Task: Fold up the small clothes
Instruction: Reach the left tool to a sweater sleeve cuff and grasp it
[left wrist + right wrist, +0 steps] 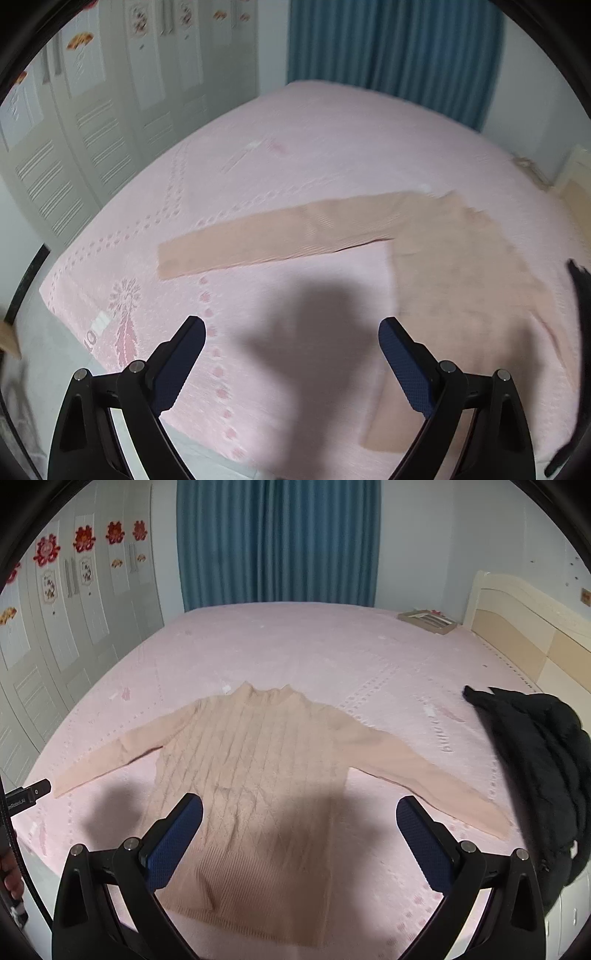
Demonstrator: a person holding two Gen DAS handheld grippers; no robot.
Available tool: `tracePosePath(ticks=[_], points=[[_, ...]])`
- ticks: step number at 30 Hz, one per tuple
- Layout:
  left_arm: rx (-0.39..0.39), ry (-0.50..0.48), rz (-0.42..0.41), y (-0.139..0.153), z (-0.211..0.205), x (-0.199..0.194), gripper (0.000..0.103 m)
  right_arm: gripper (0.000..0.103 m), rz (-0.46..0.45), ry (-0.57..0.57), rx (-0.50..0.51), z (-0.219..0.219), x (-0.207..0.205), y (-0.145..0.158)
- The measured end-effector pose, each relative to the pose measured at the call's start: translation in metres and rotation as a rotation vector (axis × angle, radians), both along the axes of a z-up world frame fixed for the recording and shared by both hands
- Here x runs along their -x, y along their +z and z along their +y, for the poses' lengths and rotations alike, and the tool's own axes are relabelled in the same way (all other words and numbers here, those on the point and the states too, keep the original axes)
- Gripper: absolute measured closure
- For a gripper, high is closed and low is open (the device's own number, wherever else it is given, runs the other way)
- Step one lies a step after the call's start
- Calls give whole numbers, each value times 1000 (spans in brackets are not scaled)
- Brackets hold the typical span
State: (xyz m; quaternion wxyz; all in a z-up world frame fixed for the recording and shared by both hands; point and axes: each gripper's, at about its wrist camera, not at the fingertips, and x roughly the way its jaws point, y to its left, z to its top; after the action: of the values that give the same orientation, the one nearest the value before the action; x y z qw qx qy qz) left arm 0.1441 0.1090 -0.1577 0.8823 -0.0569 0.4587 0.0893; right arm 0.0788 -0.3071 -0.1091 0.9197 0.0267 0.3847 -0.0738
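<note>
Lying flat near the bed's [332, 635] front edge, the beige sweater [255, 760] has both sleeves spread. Left gripper [291, 332] and right gripper [299, 812] hover above, jaws released and empty. A black garment [535, 760] sits toward the right edge.

Soft, even indoor light; strong fisheye bending.
The left wrist view is smeared by motion blur, the right wrist view sharper; dark shadows fall on the bed [332, 646] near the fingers [177, 845], and black vignette rings both pictures.
</note>
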Motion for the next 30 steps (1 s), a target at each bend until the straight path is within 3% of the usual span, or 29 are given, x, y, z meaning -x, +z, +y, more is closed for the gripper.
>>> tracePosePath(ticks=[5,9,14,17,19,26,30], points=[[6,65,63,-47,33,-35,17,1,23,8,-48,-2,-33,-35],[41,86,82,-74,53,-60,17,1,41,0,-69,-4,-57,-62],[130,171,85,-107,87,-80,18,6,61,3,-65,4,-72,-85],[165,209,84,-121,106,-88,26,8,69,18,-55,14,-79,-94],[187,236,70,-129,121,-94,34,10,72,28,-37,20,-81,-97],[261,318,-33,-141,163,-107,36,10,87,46,-23,37,-87,-110],[246,371,-51,-146,175,-116,49,10,106,49,3,39,-89,-115]])
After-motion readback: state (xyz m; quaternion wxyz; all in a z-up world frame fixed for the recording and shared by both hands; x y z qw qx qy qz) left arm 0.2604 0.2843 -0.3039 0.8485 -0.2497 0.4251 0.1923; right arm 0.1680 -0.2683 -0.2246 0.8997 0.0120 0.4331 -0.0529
